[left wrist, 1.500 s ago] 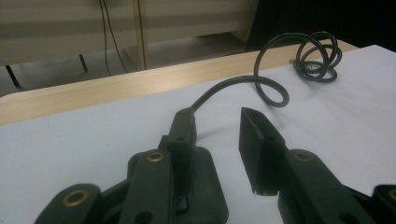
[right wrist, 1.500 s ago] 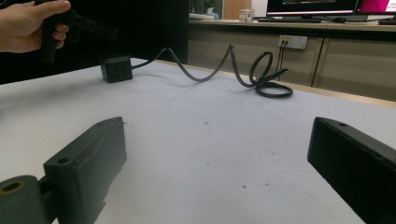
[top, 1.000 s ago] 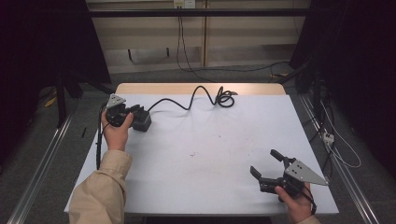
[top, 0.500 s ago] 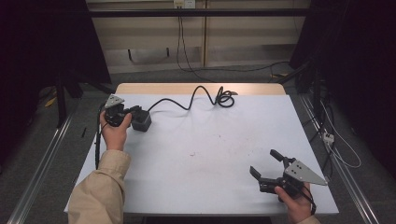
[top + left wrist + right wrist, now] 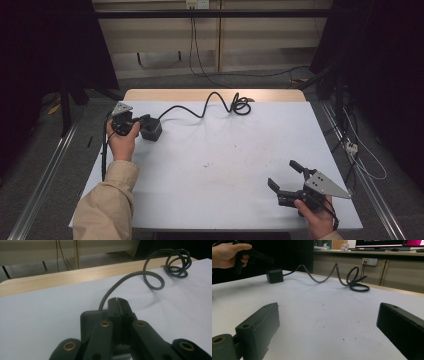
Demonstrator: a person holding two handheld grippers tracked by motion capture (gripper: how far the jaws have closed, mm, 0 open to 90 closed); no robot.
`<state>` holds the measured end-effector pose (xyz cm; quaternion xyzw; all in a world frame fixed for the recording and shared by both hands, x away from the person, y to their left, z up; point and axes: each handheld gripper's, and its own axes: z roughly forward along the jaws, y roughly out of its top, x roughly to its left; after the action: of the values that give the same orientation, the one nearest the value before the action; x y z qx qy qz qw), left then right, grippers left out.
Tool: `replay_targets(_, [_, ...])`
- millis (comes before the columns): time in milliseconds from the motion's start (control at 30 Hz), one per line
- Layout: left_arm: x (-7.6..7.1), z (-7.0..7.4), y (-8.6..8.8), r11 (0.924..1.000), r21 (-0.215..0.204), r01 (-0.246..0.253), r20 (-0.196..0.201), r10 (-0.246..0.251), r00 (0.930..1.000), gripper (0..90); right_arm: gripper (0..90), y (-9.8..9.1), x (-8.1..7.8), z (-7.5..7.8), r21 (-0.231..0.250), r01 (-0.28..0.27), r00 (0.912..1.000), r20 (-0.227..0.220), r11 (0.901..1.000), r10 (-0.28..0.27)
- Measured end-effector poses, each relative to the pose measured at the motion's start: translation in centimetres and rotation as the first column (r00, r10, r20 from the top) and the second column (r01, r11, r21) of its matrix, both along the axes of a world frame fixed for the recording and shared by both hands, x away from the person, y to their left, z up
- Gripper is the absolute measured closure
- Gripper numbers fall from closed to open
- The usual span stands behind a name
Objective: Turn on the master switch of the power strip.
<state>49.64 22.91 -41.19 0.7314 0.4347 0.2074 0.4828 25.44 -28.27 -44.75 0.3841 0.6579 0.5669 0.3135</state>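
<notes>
My left gripper is at the table's far left, held in a hand with a beige sleeve. Its jaws have just been closing and now meet with nothing between them. They lie over the top of a black cube-shaped box that sits on the white tabletop. A thick black cable runs from the box to a coil at the far edge. My right gripper rests low at the front right, open, with bare table between its jaws. In the right gripper view the box stands far off.
A wooden strip shows along the table's far edge, where the cable's coil lies. Behind are a pale wall panel and hanging wires. Metal rails run along the floor at both sides of the table.
</notes>
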Motion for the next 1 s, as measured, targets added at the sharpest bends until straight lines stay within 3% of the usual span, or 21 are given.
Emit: replay_targets(1000, [-0.05, -0.47, 0.39, 0.9996, 0.025, -0.015, -0.047, 0.016, 0.9988, 90.0, 3.9, 0.00, -0.08, 0.06, 0.002, 0.003, 1.0000, -0.001, 1.0000, -0.003])
